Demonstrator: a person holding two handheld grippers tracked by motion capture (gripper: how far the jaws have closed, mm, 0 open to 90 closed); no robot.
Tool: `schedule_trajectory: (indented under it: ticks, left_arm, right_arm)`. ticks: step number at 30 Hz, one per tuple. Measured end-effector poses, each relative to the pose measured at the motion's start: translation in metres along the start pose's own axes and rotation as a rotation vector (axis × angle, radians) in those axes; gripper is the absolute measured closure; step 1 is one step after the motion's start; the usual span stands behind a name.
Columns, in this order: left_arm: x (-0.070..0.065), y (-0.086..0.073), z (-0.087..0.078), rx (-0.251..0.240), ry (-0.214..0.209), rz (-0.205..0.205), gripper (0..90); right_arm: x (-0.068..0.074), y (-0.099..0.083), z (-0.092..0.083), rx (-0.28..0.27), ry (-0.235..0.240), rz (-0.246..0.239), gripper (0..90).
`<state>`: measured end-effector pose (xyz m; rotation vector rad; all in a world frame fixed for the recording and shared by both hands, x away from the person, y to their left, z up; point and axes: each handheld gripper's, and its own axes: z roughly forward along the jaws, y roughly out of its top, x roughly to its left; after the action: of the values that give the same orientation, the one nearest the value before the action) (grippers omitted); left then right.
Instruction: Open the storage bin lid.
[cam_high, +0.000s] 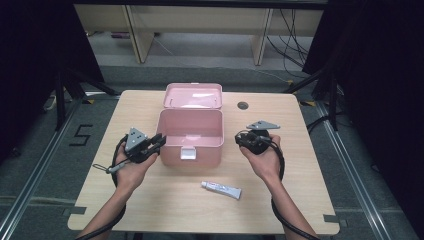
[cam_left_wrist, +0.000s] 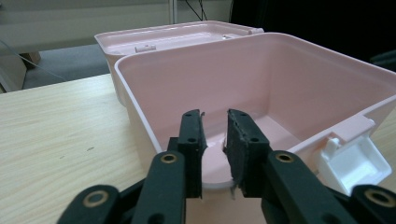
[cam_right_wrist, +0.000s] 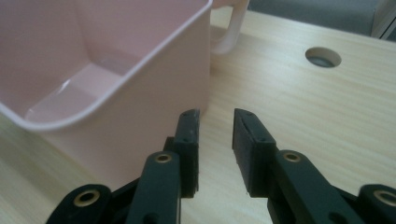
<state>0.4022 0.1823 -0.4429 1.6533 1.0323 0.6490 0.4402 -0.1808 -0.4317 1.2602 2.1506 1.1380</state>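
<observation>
In the high view a pink box (cam_high: 190, 137) sits in the middle of the frame on a light wood table (cam_high: 150, 200). The box is open, and its lid (cam_high: 193, 96) lies flipped back just above it. A little white latch (cam_high: 188, 153) hangs on the front wall.

The left gripper (cam_high: 159, 141) is at the left side of the box, right up by its edge. In the left gripper view its two black jaws stand a little apart, one on each side of the box rim (cam_left_wrist: 215, 179). The pads do not squeeze it.

The right gripper (cam_high: 242, 138) is at the right side of the box, close to the wall but not touching. In the right gripper view its jaws are spread, with only bare table between them. A round hole (cam_right_wrist: 323, 57) in the table shows at the upper right.

A small white tube (cam_high: 221, 190) lies on the table below the box, low in the high view, apart from both hands
</observation>
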Motion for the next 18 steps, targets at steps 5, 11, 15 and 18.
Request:
schedule_trajectory:
  ticks: [5, 11, 15, 18]
  left_arm:
    - [0.001, 0.002, -0.002, -0.008, 0.004, -0.007, 69.6]
    - [0.003, 0.006, -0.005, -0.030, 0.002, -0.010, 65.8]
    - [0.004, 0.011, -0.010, -0.045, 0.003, -0.005, 61.1]
    - [0.006, 0.014, -0.014, -0.050, 0.002, -0.005, 58.0]
  right_arm:
    - [0.001, -0.010, -0.003, 0.053, 0.010, 0.013, 70.7]
    - [0.005, -0.017, -0.006, 0.106, 0.034, -0.008, 69.0]
    - [0.006, -0.022, -0.008, 0.142, 0.089, -0.075, 66.5]
    - [0.007, -0.028, -0.008, 0.170, 0.126, -0.108, 65.5]
